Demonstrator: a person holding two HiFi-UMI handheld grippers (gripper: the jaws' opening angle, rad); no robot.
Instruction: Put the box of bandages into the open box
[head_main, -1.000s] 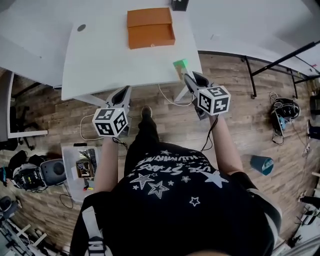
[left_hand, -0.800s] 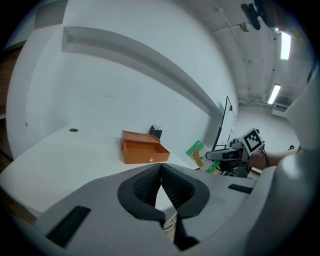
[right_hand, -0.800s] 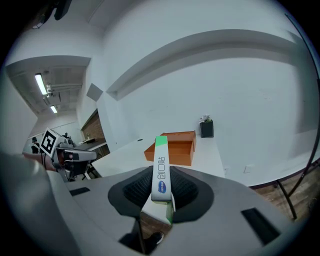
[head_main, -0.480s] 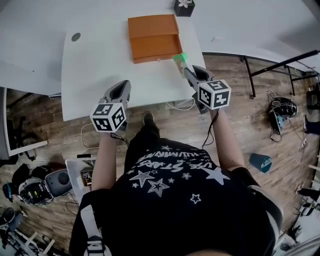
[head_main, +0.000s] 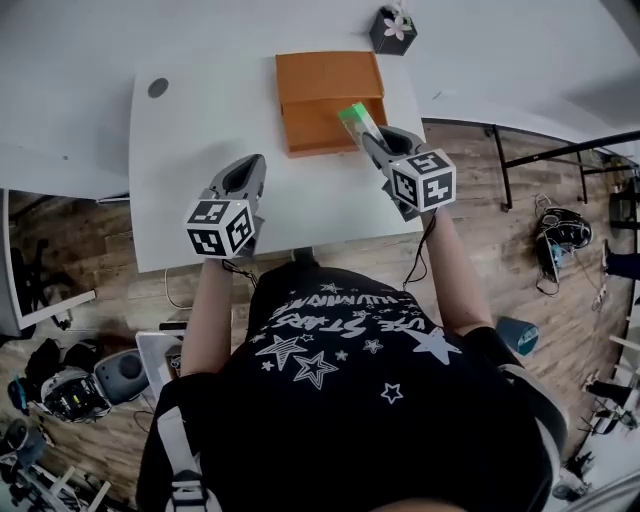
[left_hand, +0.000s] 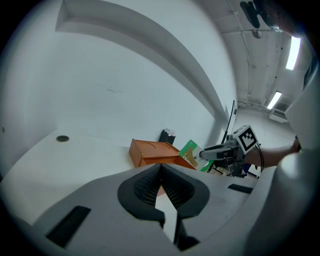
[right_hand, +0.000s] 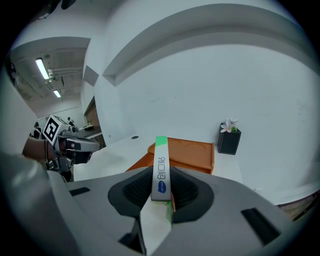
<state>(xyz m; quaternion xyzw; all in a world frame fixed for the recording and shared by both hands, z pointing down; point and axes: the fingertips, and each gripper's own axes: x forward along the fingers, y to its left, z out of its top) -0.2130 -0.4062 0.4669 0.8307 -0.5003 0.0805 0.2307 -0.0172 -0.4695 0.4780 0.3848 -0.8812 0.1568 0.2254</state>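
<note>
An orange open box (head_main: 329, 98) sits at the far right of the white table (head_main: 200, 130); its lid stands up at the back. My right gripper (head_main: 374, 138) is shut on the green and white box of bandages (head_main: 358, 119), which hangs tilted over the orange box's front right edge. In the right gripper view the box of bandages (right_hand: 161, 170) stands on edge between the jaws, with the orange box (right_hand: 192, 152) just beyond. My left gripper (head_main: 244, 175) hovers over the table's front, shut with nothing in it. The left gripper view shows the orange box (left_hand: 152, 152) ahead and the box of bandages (left_hand: 191, 153).
A black pot with a white flower (head_main: 393, 29) stands behind the orange box near the table's far corner. A round cable hole (head_main: 158, 87) marks the table's left. The table's front edge runs just under both grippers. Gear and cables litter the wooden floor (head_main: 520, 240).
The person has stepped up to the table. Both grippers moved forward from over the floor to over the table, and the box of bandages now reaches the orange box's front edge.
</note>
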